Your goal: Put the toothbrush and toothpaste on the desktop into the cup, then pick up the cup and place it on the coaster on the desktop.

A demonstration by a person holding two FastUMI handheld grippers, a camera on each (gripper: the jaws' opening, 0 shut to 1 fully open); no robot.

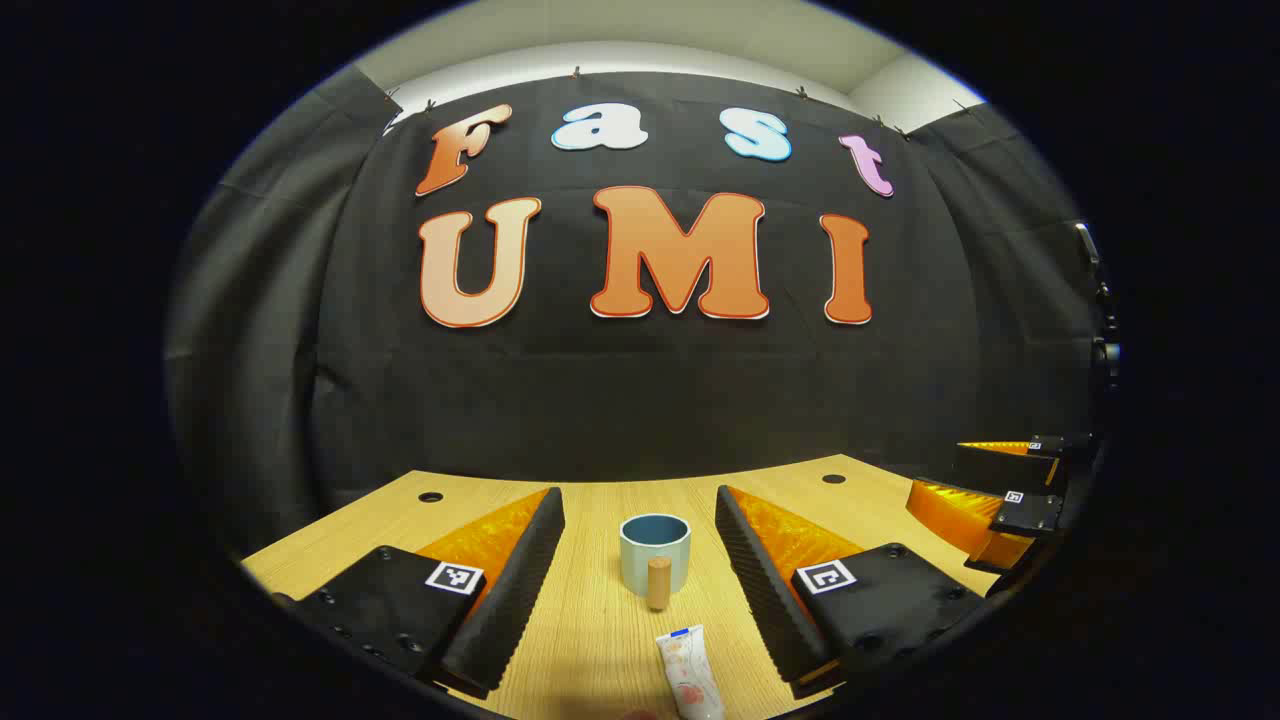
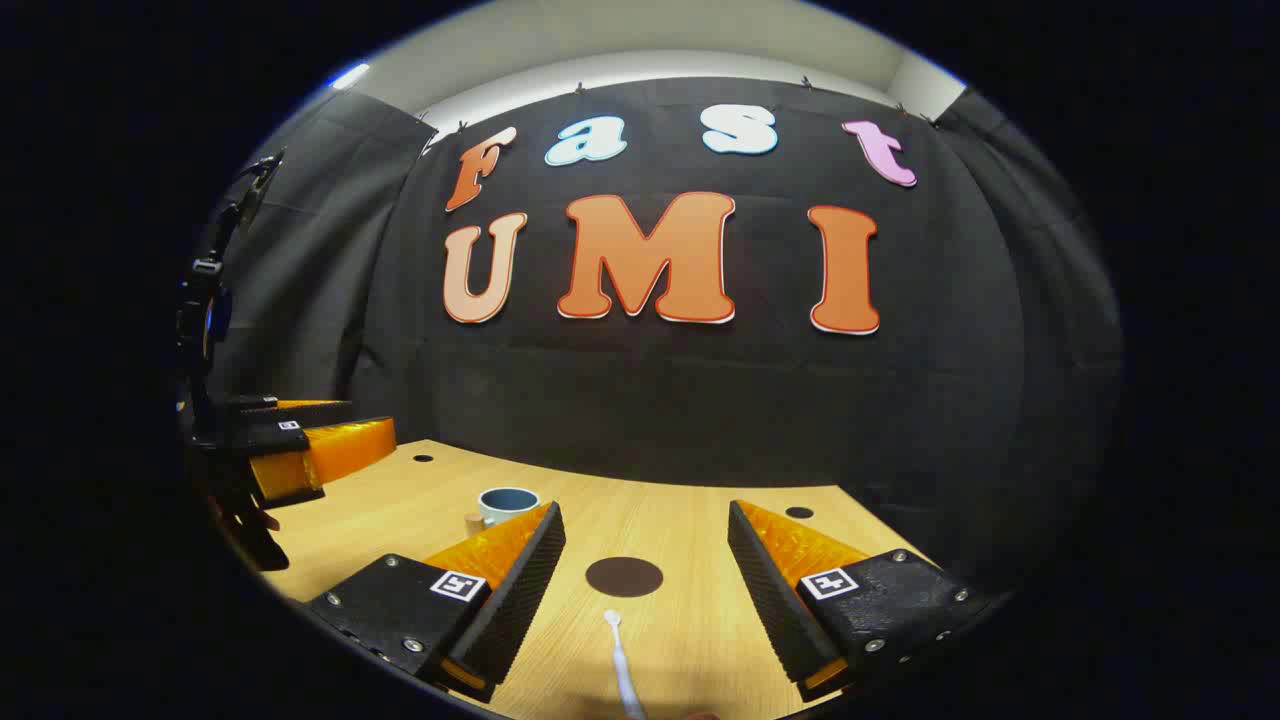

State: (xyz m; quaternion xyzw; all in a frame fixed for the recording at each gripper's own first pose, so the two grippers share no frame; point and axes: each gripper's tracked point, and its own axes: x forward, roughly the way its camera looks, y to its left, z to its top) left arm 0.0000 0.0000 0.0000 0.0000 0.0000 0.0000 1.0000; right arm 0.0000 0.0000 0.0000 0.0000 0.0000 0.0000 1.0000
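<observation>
text: none legible | toothpaste tube (image 1: 688,675): print too small | finger tags (image 1: 454,577): coded squares, no words

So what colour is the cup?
The cup is pale blue-grey, darker blue inside; the left gripper view shows it best.

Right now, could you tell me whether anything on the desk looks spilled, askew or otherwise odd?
Nothing stands out. The cup stands upright on the desk, the toothpaste lies flat in front of it, the toothbrush lies flat near the dark coaster, and no spill is visible.
</observation>
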